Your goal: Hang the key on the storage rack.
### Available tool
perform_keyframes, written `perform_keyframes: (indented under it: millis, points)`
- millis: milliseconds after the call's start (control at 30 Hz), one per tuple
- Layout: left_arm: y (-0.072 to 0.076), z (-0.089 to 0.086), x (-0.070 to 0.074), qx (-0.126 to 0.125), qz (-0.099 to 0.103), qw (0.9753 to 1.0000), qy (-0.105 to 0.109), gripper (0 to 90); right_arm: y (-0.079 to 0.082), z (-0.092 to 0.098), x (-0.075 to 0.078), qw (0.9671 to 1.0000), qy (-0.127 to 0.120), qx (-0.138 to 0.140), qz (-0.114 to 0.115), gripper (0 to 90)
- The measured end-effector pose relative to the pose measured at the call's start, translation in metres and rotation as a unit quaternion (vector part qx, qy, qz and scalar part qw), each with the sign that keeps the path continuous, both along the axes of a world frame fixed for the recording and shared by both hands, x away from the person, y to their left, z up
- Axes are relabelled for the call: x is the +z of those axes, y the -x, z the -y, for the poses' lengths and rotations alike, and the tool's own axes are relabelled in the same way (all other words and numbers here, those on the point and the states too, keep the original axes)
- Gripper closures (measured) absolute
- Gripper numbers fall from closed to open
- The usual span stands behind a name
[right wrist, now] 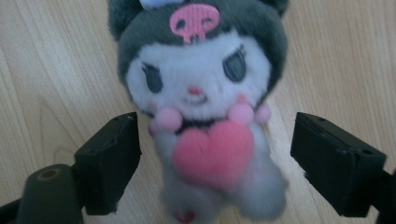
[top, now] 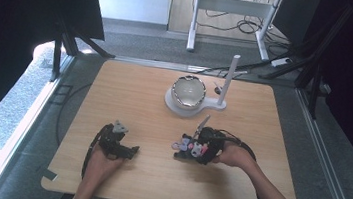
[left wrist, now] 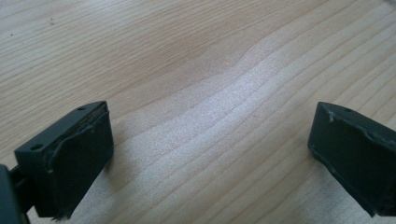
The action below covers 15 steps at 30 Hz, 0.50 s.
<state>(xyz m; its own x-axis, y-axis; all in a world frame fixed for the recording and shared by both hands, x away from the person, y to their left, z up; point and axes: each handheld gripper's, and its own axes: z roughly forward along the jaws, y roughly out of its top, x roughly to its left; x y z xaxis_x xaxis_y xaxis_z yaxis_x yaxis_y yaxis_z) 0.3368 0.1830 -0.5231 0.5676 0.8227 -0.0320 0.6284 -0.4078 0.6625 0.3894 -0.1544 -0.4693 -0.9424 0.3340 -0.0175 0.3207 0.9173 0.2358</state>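
The left gripper (top: 120,145) rested near the table's (top: 130,89) front-left corner, its fingers (left wrist: 70,158) spread wide over bare wood — nothing between them. Toward the front edge's middle, the right gripper (top: 190,149) had its fingers (right wrist: 109,158) wide apart around a plush toy (right wrist: 205,107) lying on the table, not touching it. A bowl (top: 189,91) stood near the far edge.

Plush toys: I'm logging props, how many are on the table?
1. The plush toy lies on the wooden table, near side, between the open jaws of the right gripper.
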Motion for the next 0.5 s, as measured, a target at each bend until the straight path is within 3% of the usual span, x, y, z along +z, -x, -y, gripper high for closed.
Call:
perform_keyframes:
  millis: [100,233,433,500]
  points:
    - [0.000,0.000,0.000,0.000,0.000,1.0000,0.000,0.1,-0.001,-0.005,-0.001,0.9999,0.012,0.008,-0.005,22.5]
    - [0.000,0.000,0.000,0.000,0.000,1.0000,0.000,0.0,-0.003,-0.012,-0.004,0.9988,0.042,0.022,-0.013,33.1]
    - [0.000,0.000,0.000,-0.002,-0.001,1.0000,-0.002,0.0,-0.004,-0.014,-0.004,0.9981,0.048,0.026,-0.027,42.0]
    - [0.000,0.000,0.000,-0.002,-0.001,1.0000,-0.002,0.0,-0.005,-0.013,-0.001,0.9986,0.035,0.025,-0.030,42.7]
